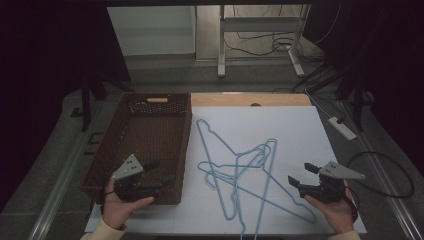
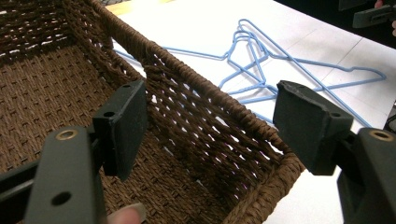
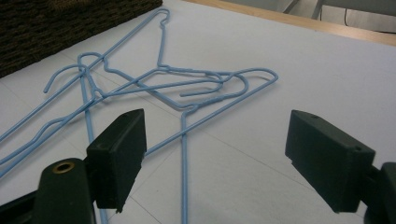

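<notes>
The left hand-held gripper hung over the near right corner of the basket, its jaws spread wide with nothing between them. In the left gripper view the basket's woven right wall ran up between the two black jaws without touching either, and a fingertip showed at the bottom edge. The left hand rested at the basket's near rim.

The right hand-held gripper was released too, jaws wide apart and holding nothing, raised over the near right part of the worktop. It pointed toward the hangers. The right hand held it from below.

The hangers, thin blue wire ones, lay in a loose tangle on the white sheet in the middle of the worktop, just right of the basket and between the two grippers. In the right gripper view their wires crossed the sheet ahead of the jaws, one straight wire running in between them, hooks overlapping near the middle of the heap. The basket was brown wicker, on the left side of the worktop.
</notes>
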Available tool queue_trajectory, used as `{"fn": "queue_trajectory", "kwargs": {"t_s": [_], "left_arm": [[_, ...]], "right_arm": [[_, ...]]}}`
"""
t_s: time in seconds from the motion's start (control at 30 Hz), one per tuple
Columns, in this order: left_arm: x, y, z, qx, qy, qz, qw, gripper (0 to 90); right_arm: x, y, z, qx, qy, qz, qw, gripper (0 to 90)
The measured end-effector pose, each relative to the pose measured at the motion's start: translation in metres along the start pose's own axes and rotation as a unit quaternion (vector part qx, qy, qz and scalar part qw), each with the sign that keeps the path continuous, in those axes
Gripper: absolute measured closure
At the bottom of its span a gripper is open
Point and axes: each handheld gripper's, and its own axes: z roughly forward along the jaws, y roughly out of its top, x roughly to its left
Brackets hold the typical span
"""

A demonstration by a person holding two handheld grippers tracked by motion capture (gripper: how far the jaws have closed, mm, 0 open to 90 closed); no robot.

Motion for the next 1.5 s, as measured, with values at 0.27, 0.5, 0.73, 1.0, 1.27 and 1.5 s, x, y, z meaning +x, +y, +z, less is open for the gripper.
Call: {"fn": "queue_trajectory", "kwargs": {"t_s": [0.27,0.5,0.73,1.0,1.27,1.5], "left_arm": [[0.001,-0.001,-0.001,0.002,-0.002,-0.003,1.0000,28.2],[0.001,-0.002,0.001,0.003,-0.002,-0.004,1.0000,28.2],[0.000,-0.001,-0.001,0.000,-0.002,-0.001,1.0000,28.1],[0.000,-0.001,-0.002,0.001,-0.005,0.001,1.0000,28.1],[0.001,-0.001,0.000,0.003,-0.009,0.003,0.9999,28.2],[0.000,-0.001,0.002,0.006,-0.011,0.005,0.9999,28.2]], "right_arm": [[0.002,0.002,0.007,0.015,0.006,-0.006,0.9999,23.9],[0.003,0.003,0.010,0.024,0.011,-0.008,0.9996,23.8],[0.005,0.010,0.014,0.029,0.022,-0.008,0.9993,24.4],[0.035,0.057,0.055,0.090,0.084,-0.062,0.9904,25.7],[0.062,0.078,0.093,0.147,0.123,-0.103,0.9760,27.9],[0.087,0.085,0.135,0.230,0.152,-0.134,0.9519,32.6]]}}
